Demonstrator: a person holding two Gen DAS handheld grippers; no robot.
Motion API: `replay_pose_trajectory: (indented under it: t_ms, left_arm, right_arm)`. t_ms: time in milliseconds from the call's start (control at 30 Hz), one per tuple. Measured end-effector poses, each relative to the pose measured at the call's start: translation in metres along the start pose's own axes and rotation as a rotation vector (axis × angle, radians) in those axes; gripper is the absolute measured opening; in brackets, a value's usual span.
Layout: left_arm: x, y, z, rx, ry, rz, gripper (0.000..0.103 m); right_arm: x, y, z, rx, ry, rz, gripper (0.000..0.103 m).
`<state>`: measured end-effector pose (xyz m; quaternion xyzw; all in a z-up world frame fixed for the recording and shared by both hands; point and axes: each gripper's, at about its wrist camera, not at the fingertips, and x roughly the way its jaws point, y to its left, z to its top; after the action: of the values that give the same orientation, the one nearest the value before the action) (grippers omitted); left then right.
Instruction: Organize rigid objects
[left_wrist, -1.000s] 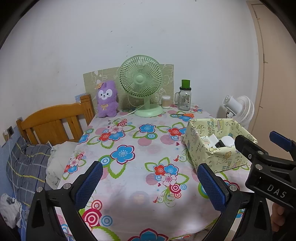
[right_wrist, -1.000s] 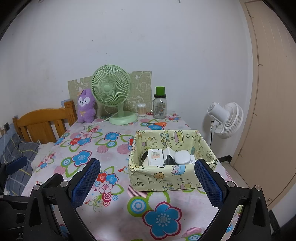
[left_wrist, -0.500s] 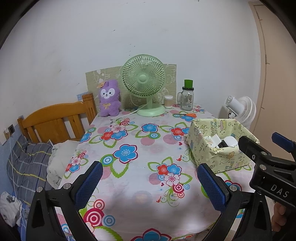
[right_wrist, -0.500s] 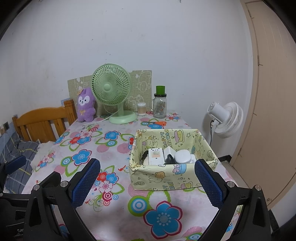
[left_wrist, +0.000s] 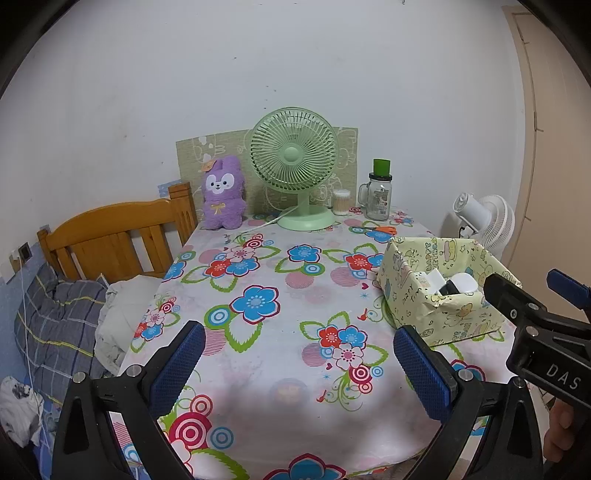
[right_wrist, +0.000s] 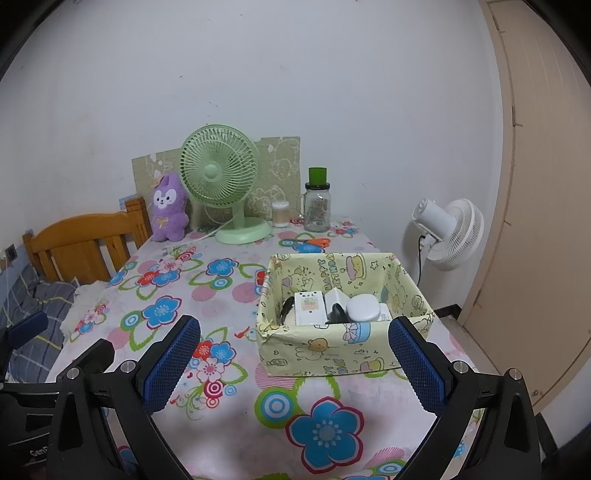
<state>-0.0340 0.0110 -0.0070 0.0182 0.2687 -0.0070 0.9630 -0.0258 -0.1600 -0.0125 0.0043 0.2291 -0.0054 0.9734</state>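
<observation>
- Two grippers, left (left_wrist: 299, 363) and right (right_wrist: 295, 354), hover wide open and empty just short of the box (right_wrist: 343, 350).
- Inside the box lie small white items (right_wrist: 364, 308); sorting seems done or paused.
- Beyond the box, scissors (right_wrist: 308, 242) look the likeliest next pick, needing a long reach.

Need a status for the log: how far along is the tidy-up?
Looks mostly done: the white items already sit inside the yellow box. In hand: nothing; left claw and right claw are both open and empty. Possibly left: the orange scissors lying loose behind the box.
</observation>
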Motion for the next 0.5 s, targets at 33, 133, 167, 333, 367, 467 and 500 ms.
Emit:
replay_pose_trajectory:
  t_ms: [33, 133, 167, 333, 367, 467, 500]
  left_arm:
    - [-0.0001, 0.0, 0.0, 0.001, 0.0, 0.0, 0.103]
    - [-0.0001, 0.0001, -0.0001, 0.001, -0.001, 0.0, 0.103]
    - [0.0001, 0.0002, 0.0, 0.001, 0.0, 0.0, 0.103]
    - [-0.0001, 0.0004, 0.0, 0.0, 0.0, -0.001, 0.103]
    - [-0.0001, 0.0004, -0.0001, 0.0, -0.001, -0.001, 0.103]
    - [-0.0006, 0.0011, 0.0002, 0.0, -0.001, -0.002, 0.103]
    - [-0.0006, 0.001, 0.0001, -0.001, 0.0, -0.001, 0.103]
  right_arm:
    - [-0.0002, -0.0004, -0.0002, 0.0, 0.0, -0.002, 0.103]
    - [-0.0015, 0.0001, -0.0002, -0.001, -0.001, -0.006, 0.103]
    - [-0.0019, 0.0003, -0.0002, -0.002, -0.002, -0.006, 0.103]
    - [-0.0021, 0.0008, -0.0003, -0.003, 0.0, -0.006, 0.103]
    - [-0.0023, 0.001, -0.0004, -0.005, 0.0, -0.007, 0.103]
    - [-0.0029, 0.0014, -0.0004, -0.007, -0.001, -0.01, 0.103]
    - [-0.0028, 0.0015, -0.0004, -0.006, -0.001, -0.01, 0.103]
